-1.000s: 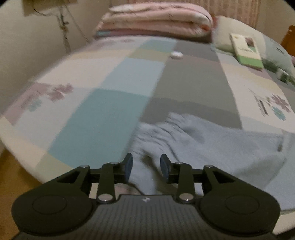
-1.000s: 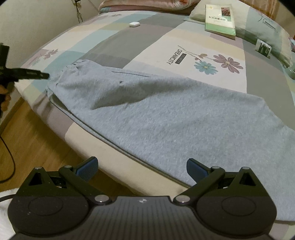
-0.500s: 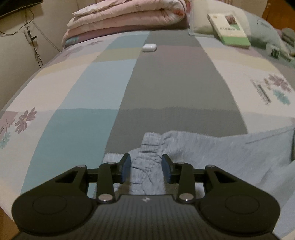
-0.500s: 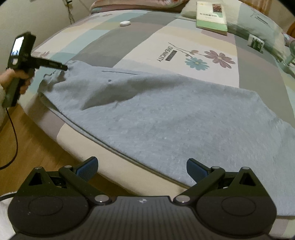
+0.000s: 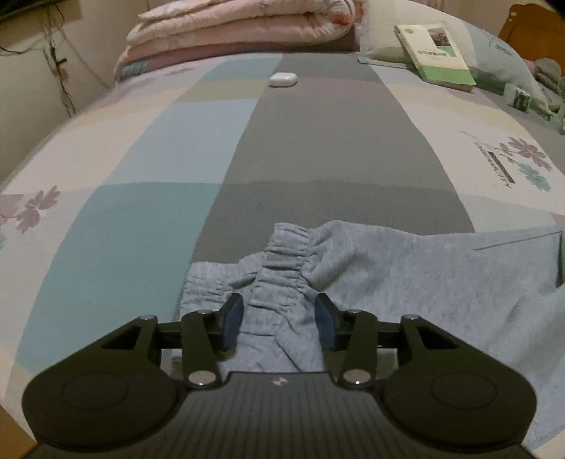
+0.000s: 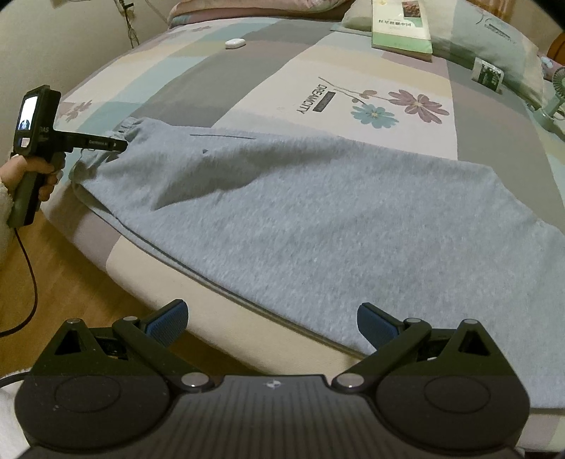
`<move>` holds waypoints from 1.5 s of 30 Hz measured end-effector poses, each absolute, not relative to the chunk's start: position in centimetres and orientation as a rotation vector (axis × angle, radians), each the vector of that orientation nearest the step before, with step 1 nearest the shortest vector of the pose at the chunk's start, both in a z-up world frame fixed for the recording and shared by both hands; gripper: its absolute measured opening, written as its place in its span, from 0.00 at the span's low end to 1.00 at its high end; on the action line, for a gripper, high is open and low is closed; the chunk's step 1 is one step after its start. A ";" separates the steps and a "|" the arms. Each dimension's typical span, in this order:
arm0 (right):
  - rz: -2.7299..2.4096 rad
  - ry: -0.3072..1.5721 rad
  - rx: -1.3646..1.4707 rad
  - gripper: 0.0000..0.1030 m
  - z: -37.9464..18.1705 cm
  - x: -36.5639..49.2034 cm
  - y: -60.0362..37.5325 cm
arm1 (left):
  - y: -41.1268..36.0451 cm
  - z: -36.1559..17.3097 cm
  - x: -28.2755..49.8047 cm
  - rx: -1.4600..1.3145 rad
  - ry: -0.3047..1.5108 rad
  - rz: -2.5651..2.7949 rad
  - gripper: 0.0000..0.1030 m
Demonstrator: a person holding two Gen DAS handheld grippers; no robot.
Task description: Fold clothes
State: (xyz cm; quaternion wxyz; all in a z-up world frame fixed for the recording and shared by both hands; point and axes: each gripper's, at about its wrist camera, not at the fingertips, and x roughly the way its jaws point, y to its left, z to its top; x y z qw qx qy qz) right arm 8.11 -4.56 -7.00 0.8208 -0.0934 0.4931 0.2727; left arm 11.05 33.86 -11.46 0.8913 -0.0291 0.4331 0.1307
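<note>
One pair of light grey sweatpants lies spread across the near side of the bed, its elastic waistband bunched at the left end and the rest reaching away to the right, along the mattress edge. The left gripper sits at that waistband with its two blue pads on either side of a raised fold of cloth; the jaws stand partly apart and I cannot tell whether they pinch the fabric. In the right wrist view a hand holds this tool by its handle, with one cable trailing to the wooden floor. The right gripper hangs over the near edge of the bed with its jaws wide apart and nothing between them. Farther back on the patchwork bedspread lie one small white case, one green-and-white book on a pillow, and one folded pink quilt.
</note>
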 end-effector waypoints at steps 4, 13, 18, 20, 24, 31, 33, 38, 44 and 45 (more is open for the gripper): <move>0.583 1.045 -0.199 1.00 -7.0 8.0 -4.5 | 33.4 -11.3 10.5 -0.070 0.904 0.273 0.29; 0.579 1.037 -0.185 1.00 -6.8 8.0 -4.8 | 31.3 -9.0 8.2 0.003 0.838 0.337 0.26; 0.588 1.037 -0.188 1.00 -6.8 7.9 -4.6 | 32.3 -7.9 7.2 0.004 0.818 0.392 0.27; 0.587 1.035 -0.188 1.00 -6.8 7.9 -4.7 | 33.2 -7.8 7.1 -0.023 0.811 0.408 0.27; 0.583 1.034 -0.187 1.00 -6.8 7.9 -4.8 | 34.1 -8.3 7.6 -0.035 0.823 0.426 0.27; 0.585 1.043 -0.184 1.00 -6.9 8.1 -4.7 | 35.2 -8.6 6.8 -0.107 0.842 0.428 0.35; 0.587 1.046 -0.183 1.00 -7.0 8.2 -4.6 | 35.0 -7.6 6.4 -0.096 0.818 0.428 0.36; 0.587 1.052 -0.184 1.00 -7.2 8.3 -4.5 | 34.1 -4.4 7.0 -0.009 0.726 0.396 0.37; 0.587 1.059 -0.185 1.00 -7.4 8.5 -4.3 | 30.7 -4.5 10.4 0.159 0.730 0.245 0.31; 0.587 1.060 -0.186 1.00 -7.5 8.5 -4.3 | 29.7 -5.0 11.1 0.196 0.737 0.200 0.31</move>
